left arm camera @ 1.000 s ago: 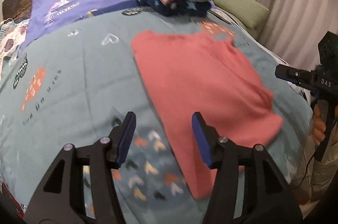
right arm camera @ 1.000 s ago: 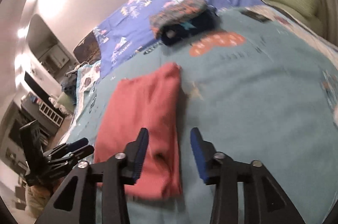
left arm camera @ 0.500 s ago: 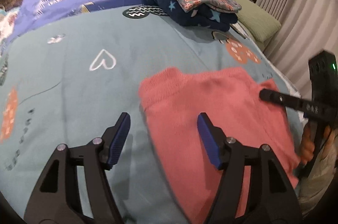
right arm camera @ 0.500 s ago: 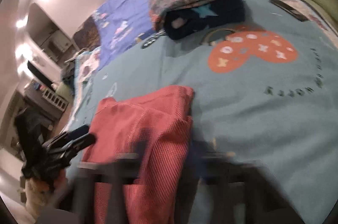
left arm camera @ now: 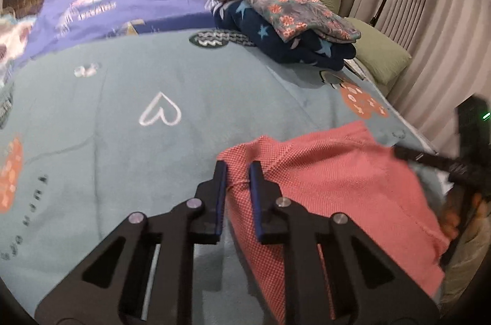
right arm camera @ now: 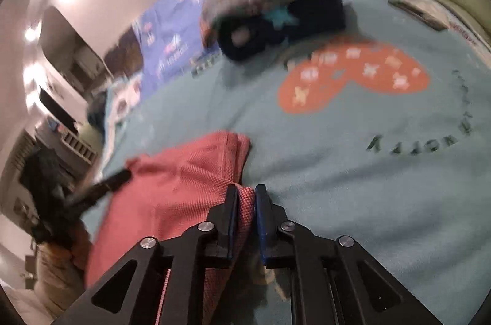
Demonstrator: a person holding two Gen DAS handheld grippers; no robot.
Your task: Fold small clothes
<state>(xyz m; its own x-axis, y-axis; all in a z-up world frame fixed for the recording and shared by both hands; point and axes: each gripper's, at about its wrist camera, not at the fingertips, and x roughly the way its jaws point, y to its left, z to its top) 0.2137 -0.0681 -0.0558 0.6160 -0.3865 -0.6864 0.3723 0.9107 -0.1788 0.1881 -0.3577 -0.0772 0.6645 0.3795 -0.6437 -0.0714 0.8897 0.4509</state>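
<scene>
Both claws clamped on the garment

Left claw (left arm camera: pixel 237 171) and right claw (right arm camera: pixel 246 196) have just moved, each pinching the red waffle-knit garment (left arm camera: pixel 337 180), folded on the bed (left arm camera: pixel 153 156).

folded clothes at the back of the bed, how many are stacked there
2: a floral piece on top and a navy star-print piece beneath it, on the far side of the blanket. More may be hidden underneath.

Coral garment (left arm camera: pixel 337 190): cloth, coarse waffle-textured knit, matt. Teal blanket (left arm camera: pixel 122 141): soft, matt cloth with a faint nap and printed motifs; folded clothes (left arm camera: pixel 294 27) at 1 o'clock, smooth printed cloth. Left gripper (left arm camera: pixel 237 174) and right gripper (right arm camera: pixel 246 196): matt black plastic, blue pads, shiny metal pivot pins.
</scene>
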